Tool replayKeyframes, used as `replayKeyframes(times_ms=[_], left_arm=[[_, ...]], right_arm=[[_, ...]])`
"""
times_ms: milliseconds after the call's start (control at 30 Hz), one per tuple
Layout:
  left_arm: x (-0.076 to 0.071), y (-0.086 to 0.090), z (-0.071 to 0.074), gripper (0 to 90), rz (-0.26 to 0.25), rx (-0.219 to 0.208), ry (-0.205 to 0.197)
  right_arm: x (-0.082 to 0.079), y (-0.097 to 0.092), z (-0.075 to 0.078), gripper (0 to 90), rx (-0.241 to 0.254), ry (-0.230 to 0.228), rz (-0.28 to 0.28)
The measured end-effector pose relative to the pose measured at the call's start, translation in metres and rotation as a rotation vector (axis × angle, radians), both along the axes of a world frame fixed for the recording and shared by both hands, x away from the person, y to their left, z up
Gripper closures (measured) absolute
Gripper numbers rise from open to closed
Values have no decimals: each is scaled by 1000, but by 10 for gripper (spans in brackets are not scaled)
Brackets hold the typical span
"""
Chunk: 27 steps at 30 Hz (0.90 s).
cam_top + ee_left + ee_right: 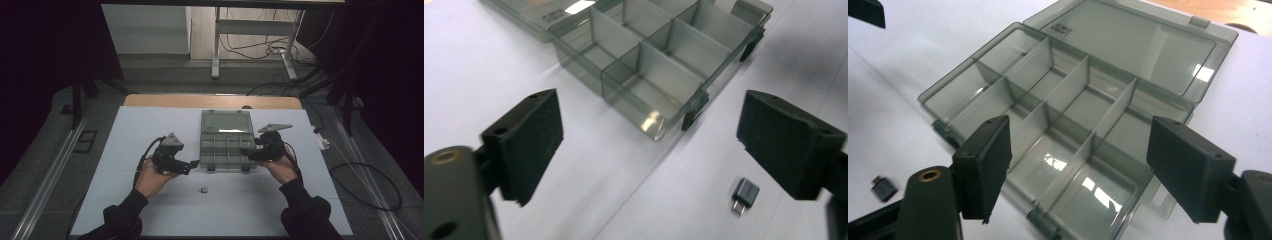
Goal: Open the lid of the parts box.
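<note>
Dim room swallows the edges beyond my white worktop [125,150]. Both grippers, left [192,164] and right [246,150], have jaws released, flanking the open box [226,145]; adapter [204,189] lies blurred, small.

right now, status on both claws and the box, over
Left claw open, nothing between its pads. Right claw open at the box edge. Box lid open, compartments bare. Small adapter loose on the table, nothing blocking it.

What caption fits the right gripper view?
Open right gripper above an open compartment box, small adapter nearby.
</note>
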State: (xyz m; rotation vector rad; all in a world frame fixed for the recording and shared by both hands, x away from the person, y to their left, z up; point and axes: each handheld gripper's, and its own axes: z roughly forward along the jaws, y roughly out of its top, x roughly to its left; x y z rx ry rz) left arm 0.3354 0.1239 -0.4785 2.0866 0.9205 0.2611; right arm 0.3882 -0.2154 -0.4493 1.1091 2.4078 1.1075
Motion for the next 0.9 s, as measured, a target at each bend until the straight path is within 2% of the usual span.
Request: replayKeyframes(times_ms=[167,267,400,600,900], left_arm=[[-8,9,0,51,6,-9,13],[-15,17,0,28,8,-12,11],[-24,25,1,10,17,-6,5],[-38,36,1,0,28,-16,-7],[-58,48,0,0,38,-31,-17]], right_arm=[[-10,-4,1,227,26,18,11],[-17,-7,1,180,41,32,41],[-26,-13,-1,135,64,71,54],[-42,-21,0,54,52,48,40],[-65,-30,0,23,56,32,36]])
